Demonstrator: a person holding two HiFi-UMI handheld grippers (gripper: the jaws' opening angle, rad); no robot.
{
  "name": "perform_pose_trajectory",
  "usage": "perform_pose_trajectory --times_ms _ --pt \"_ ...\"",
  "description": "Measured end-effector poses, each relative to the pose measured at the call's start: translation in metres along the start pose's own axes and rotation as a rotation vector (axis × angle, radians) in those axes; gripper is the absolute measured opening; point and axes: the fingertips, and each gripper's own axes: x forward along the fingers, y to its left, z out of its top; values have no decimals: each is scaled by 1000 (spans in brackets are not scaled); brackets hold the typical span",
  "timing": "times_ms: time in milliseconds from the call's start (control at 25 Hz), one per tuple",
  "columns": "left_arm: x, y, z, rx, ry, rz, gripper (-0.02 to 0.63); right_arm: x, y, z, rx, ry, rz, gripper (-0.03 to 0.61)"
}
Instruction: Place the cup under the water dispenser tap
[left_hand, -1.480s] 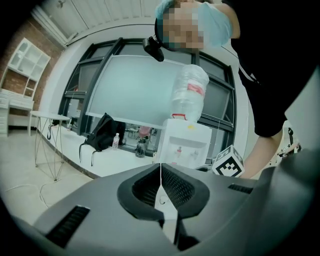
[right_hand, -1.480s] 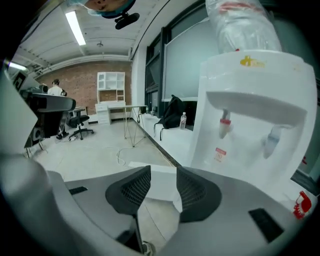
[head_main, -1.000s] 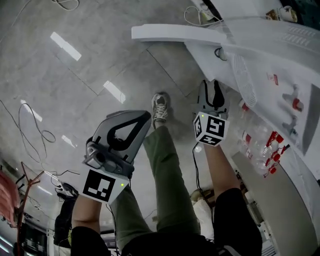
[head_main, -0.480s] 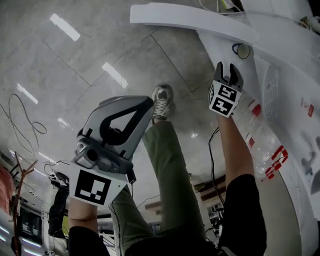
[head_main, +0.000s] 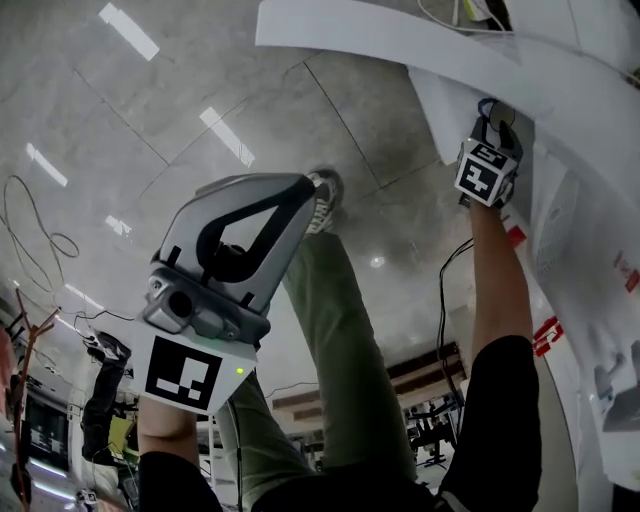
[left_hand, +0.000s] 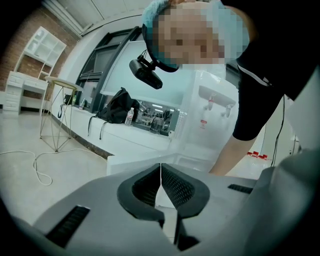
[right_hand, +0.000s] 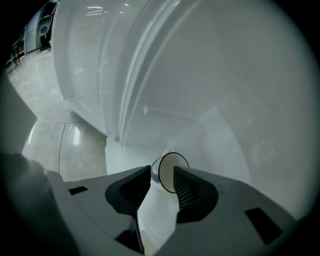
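Right gripper view shows the right gripper (right_hand: 162, 170) with jaws released and the cup (right_hand: 168, 173) just at their tips against a white surface (right_hand: 215, 100), round end facing us, so we should advance further, then close softly; the left gripper (left_hand: 160, 167) is clenched on nothing.

We wear olive-green trousers (head_main: 345, 340) ending in a grey laced sneaker (head_main: 326, 188), and black short sleeves (head_main: 490, 400). Left of the trousers, our left gripper (head_main: 300, 195) is a bulky pale-grey shell with black-lined jaws and a white cube (head_main: 190, 375) bearing a black square marker and a small green light. Right of them, the smaller right gripper (head_main: 497, 108) has a similar marker cube (head_main: 485, 178) and a thin black cable (head_main: 443, 290).
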Motion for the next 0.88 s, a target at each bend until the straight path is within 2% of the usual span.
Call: perform_pose_trajectory --times_ms 360,440,760,880 --pt "7 15 -15 -15 30 50 20 43 13 -6 -147 125 94 143" --pt "8 17 -19 -19 30 60 20 47 16 -12 -172 150 116 100" --pt "7 6 -20 -30 47 51 20 30 30 -15 -252 138 179 74" --pt "2 1 -12 -19 47 35 20 11 43 -20 -243 139 211 72"
